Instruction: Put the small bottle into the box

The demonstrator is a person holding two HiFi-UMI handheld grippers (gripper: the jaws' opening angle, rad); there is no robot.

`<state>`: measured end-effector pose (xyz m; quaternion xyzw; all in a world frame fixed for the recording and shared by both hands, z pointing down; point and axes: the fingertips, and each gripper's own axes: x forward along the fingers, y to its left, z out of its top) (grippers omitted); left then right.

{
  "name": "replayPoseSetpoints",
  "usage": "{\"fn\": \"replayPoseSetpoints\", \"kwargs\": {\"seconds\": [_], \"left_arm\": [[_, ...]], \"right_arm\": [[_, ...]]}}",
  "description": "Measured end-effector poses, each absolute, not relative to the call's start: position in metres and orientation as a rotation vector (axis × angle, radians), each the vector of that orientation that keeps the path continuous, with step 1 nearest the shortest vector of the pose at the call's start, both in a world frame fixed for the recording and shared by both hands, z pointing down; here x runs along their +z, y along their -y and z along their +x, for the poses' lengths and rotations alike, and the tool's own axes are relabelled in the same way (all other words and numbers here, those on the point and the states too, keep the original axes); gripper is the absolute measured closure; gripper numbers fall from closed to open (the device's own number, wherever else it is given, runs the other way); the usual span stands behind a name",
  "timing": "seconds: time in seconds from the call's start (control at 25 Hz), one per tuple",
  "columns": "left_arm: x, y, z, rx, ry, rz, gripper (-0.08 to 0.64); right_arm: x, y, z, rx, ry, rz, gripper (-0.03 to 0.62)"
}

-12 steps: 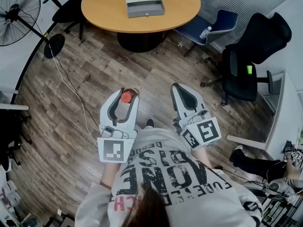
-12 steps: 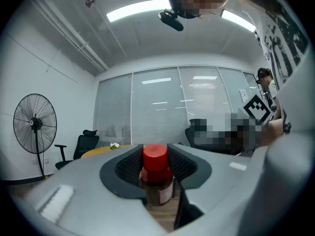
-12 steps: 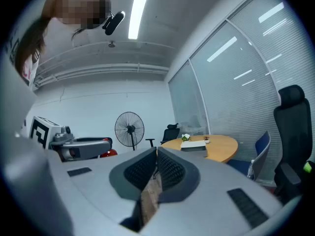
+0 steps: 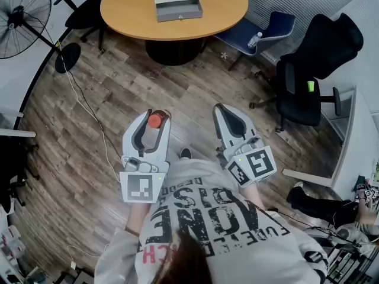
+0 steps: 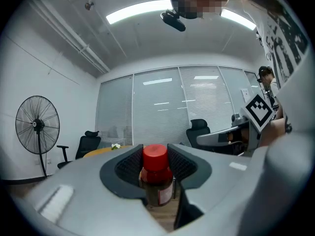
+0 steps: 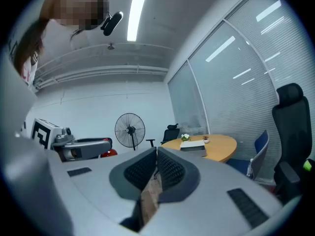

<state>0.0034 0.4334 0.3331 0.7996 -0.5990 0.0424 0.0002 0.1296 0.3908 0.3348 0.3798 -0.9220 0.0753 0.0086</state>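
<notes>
A small bottle (image 4: 154, 121) with a red cap is held clamped between the jaws of the left gripper (image 4: 155, 118), well apart from the grey box (image 4: 177, 3), which is set on a round wooden table (image 4: 225, 7) ahead. The right gripper (image 4: 228, 114) is held beside it, jaws pressed together with nothing between them. A stretch of wood floor (image 4: 148, 81) lies between the grippers and the table. A standing fan (image 4: 23, 19) is seen at the left, with a cable (image 4: 89, 108) trailed across the floor. A blue chair (image 4: 269, 28) and a black office chair (image 4: 314, 70) are placed at the right. In the head view only the bottle's cap is shown, the body being covered by the jaws. The table's far edge is cut off, and the inside of the box cannot be made out.
</notes>
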Motion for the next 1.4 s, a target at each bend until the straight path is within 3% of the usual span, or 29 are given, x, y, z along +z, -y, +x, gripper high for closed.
{"fn": "replayPoseSetpoints", "kwargs": {"seconds": [0.56,1.4], "left_arm": [[0.339,-0.412,0.004,0.131,1.792,2.55,0.4],[0.312,-0.25,-0.088,0.015,1.69,2.62,0.4]], "right_arm": [[0.344,-0.379,0.131,0.297,2.848,1.254,0.574],[0.357,-0.225,0.066,0.352,2.668,1.375,0.574]]}}
